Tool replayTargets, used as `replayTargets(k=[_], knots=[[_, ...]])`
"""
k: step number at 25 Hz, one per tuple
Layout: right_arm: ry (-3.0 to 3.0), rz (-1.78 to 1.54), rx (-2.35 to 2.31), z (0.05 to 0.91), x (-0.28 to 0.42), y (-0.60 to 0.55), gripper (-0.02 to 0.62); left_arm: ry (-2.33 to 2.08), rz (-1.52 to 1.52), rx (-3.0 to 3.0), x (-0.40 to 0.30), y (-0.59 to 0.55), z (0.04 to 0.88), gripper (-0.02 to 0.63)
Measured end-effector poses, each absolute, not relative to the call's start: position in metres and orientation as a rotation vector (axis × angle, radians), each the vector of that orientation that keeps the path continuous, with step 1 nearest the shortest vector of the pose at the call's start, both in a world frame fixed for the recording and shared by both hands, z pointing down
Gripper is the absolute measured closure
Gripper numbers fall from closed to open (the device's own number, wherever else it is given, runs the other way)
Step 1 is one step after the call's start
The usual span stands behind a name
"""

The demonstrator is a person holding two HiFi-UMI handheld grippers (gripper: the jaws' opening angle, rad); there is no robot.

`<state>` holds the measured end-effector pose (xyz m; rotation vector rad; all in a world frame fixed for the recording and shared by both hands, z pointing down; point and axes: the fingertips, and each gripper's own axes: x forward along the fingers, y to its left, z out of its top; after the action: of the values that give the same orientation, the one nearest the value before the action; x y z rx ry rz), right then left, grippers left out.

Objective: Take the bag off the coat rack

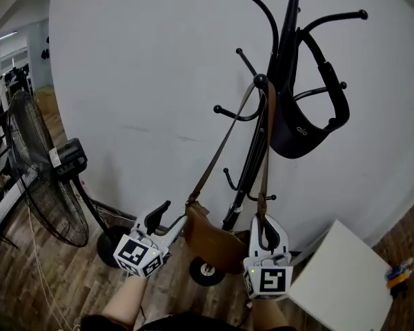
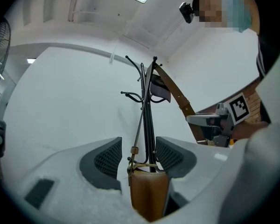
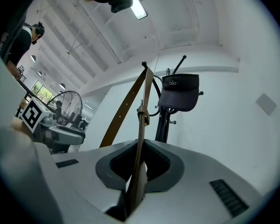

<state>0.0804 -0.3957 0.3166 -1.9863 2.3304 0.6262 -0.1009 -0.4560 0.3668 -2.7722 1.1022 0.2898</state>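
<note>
A brown leather bag [image 1: 210, 243] hangs by its long strap [image 1: 265, 164] from a hook of the black coat rack [image 1: 283, 54]. My left gripper [image 1: 171, 219] sits at the bag's left side. In the left gripper view the bag's body [image 2: 148, 190] stands between the wide jaws of that gripper [image 2: 137, 155], and the pads are not seen to press on it. My right gripper [image 1: 268, 225] is shut on the strap just right of the bag. The right gripper view shows the strap [image 3: 141, 139] pinched between the pads of that gripper [image 3: 141, 164].
A black visor [image 1: 307, 126] hangs on an upper hook of the rack. A pedestal fan [image 1: 45, 178] stands at the left on the wood floor. A white table [image 1: 341, 274] is at the lower right. The white wall is close behind the rack.
</note>
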Motion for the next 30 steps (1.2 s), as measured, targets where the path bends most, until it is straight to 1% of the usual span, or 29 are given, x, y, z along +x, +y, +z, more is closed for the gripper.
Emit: replayTargets(k=[8, 14, 16, 17, 18, 19, 20, 30], knots=[[2.249, 0.618, -2.08, 0.316, 0.078, -0.395, 0.572, 0.894, 0.248, -2.748, -0.068, -0.486, 0.339, 0.372], [2.189, 0.611, -2.174, 0.317, 0.078, -0.392, 0.572, 0.768, 0.247, -2.759, -0.049, -0.497, 0.335, 0.379], [2.17, 0.608, -2.201, 0.317, 0.078, -0.39, 0.572, 0.729, 0.255, -2.763, -0.044, -0.495, 0.335, 0.429], [2.16, 0.608, -2.215, 0.317, 0.078, -0.388, 0.572, 0.711, 0.255, -2.762, -0.042, -0.494, 0.335, 0.471], [2.15, 0.608, -2.229, 0.317, 0.077, -0.387, 0.572, 0.693, 0.251, -2.76, -0.04, -0.493, 0.334, 0.539], [2.143, 0.608, -2.242, 0.317, 0.077, -0.386, 0.571, 0.678, 0.246, -2.758, -0.04, -0.492, 0.334, 0.582], [2.137, 0.607, -2.254, 0.317, 0.076, -0.385, 0.572, 0.665, 0.241, -2.761, -0.039, -0.491, 0.335, 0.591], [2.107, 0.545, -2.295, 0.313, 0.076, -0.376, 0.572, 0.586, 0.198, -2.825, -0.043, -0.485, 0.33, 0.591]])
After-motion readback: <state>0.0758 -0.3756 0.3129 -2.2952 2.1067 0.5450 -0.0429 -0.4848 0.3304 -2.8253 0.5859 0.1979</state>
